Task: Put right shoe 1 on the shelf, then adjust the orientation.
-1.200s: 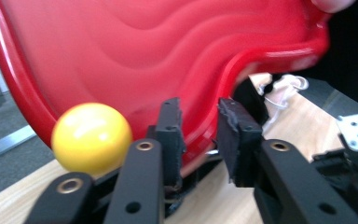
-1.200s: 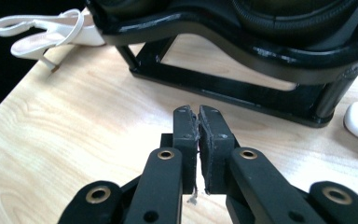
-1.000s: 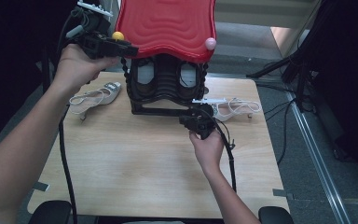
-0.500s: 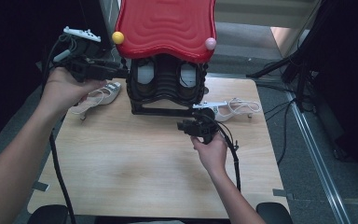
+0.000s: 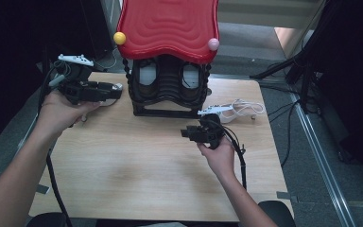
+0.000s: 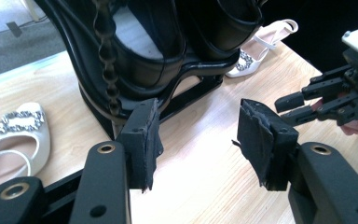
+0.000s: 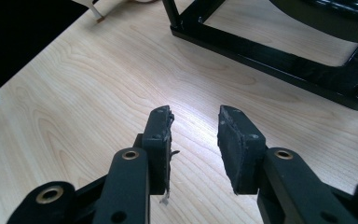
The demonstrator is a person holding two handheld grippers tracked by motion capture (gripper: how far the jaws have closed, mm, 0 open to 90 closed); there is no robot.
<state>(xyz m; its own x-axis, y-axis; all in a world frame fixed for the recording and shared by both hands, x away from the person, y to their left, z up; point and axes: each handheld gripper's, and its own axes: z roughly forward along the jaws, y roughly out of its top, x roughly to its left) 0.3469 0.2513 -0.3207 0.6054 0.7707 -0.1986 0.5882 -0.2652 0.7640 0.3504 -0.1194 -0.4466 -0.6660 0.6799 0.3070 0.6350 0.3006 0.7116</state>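
Left gripper (image 5: 116, 90) gapes on nothing, just opening, beside the rack (image 5: 169, 87); it hides a shoe (image 6: 16, 133). Right gripper (image 5: 185, 133) likewise opening, empty.

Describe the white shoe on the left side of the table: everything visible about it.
The white shoe is a pale, glossy-looking sandal with a sparkly silver buckle ornament across its toe band and a thin strap looping behind. It lies flat on the wooden table, left of the black shoe rack and apart from its base. The left claw hangs open beside it, not touching; in the high view it hides most of the shoe.
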